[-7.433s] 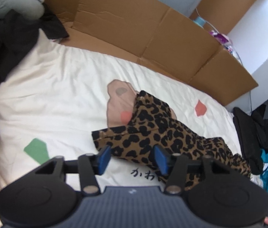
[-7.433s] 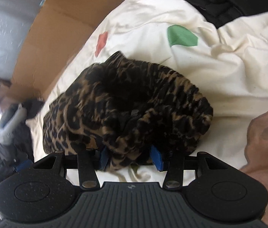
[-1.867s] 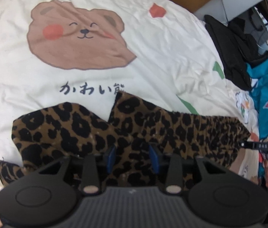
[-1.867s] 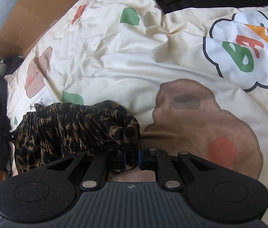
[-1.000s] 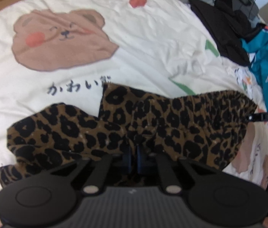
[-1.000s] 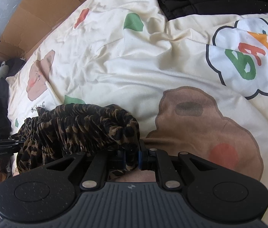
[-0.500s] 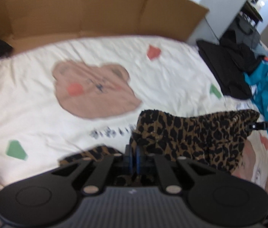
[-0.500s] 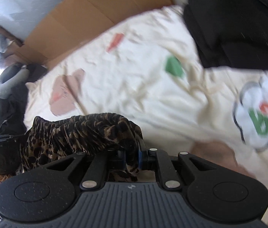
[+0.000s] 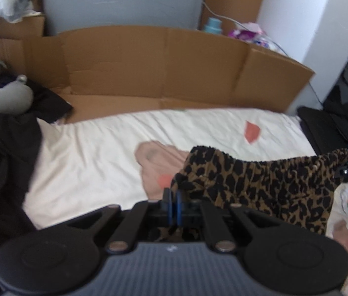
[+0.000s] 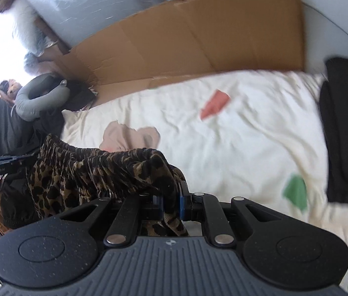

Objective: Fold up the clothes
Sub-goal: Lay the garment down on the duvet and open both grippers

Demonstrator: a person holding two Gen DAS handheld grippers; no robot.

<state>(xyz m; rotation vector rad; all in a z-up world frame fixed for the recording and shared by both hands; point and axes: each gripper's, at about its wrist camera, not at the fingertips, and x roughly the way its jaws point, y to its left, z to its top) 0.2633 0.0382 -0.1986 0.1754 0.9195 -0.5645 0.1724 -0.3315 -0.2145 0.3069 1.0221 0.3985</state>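
Lifted off the bear-print sheet (image 9: 94,153) since a second ago, the leopard-print garment (image 9: 260,185) hangs stretched between both grippers. Left gripper (image 9: 173,206) pinches its left end nearly closed; right gripper (image 10: 170,203) clamps the right end, near the cardboard (image 9: 161,66) beyond.

Leopard-print garment (image 9: 260,185) tan with black spots; cream bedsheet (image 9: 87,160) with pink-brown bear, red and green patches; brown cardboard (image 9: 161,61) behind bedsheet; black clothes (image 10: 346,135); blue claw pads (image 9: 172,206).
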